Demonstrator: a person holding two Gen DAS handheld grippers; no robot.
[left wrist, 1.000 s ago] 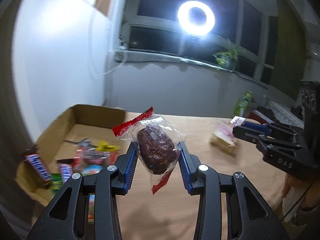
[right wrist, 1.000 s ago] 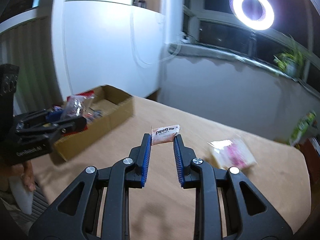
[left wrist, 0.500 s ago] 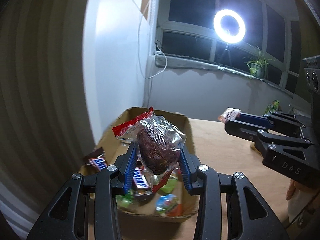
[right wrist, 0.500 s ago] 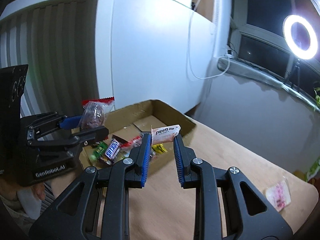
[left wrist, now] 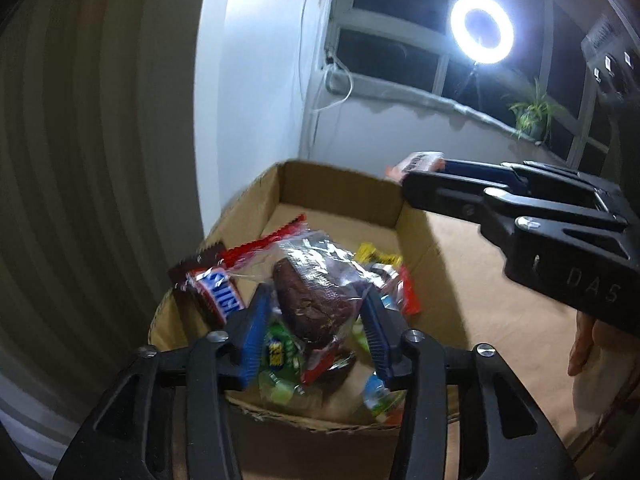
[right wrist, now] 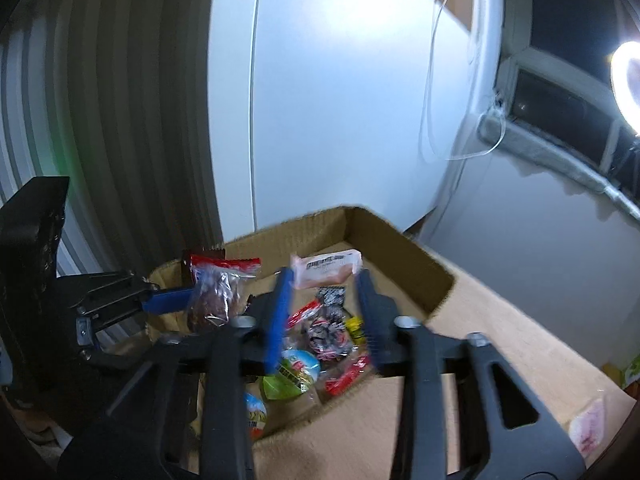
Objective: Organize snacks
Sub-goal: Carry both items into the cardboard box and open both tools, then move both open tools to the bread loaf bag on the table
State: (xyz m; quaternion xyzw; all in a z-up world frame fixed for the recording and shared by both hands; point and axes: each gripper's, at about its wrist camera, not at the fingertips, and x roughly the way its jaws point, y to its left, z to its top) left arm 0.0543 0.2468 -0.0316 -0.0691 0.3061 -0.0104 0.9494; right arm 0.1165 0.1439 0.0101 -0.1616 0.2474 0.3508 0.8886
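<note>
An open cardboard box [left wrist: 340, 196] with several wrapped snacks sits at the table's left end. My left gripper [left wrist: 316, 308] hovers over its near part, jaws opening. A clear, red-edged packet with a brown cake [left wrist: 312, 300] tilts loosely between the blue pads with gaps either side. My right gripper [right wrist: 322, 292] is over the same box [right wrist: 392, 248], jaws also opening. A small pink packet [right wrist: 326, 270] sits at its fingertips, no longer squeezed. In the right wrist view, the left gripper [right wrist: 172, 300] and the cake packet [right wrist: 214, 300] are on the left.
A Snickers bar [left wrist: 216, 292] leans on the box's left wall. Another pink packet [right wrist: 588, 428] lies on the wooden table [left wrist: 480, 300] to the right. A person's hand [left wrist: 580, 344] shows under the right gripper. White wall and curtain stand close behind the box.
Both grippers have swung left from over the table to above the box. Their jaws have spread, and the cake packet and pink packet now sit loose between them.
</note>
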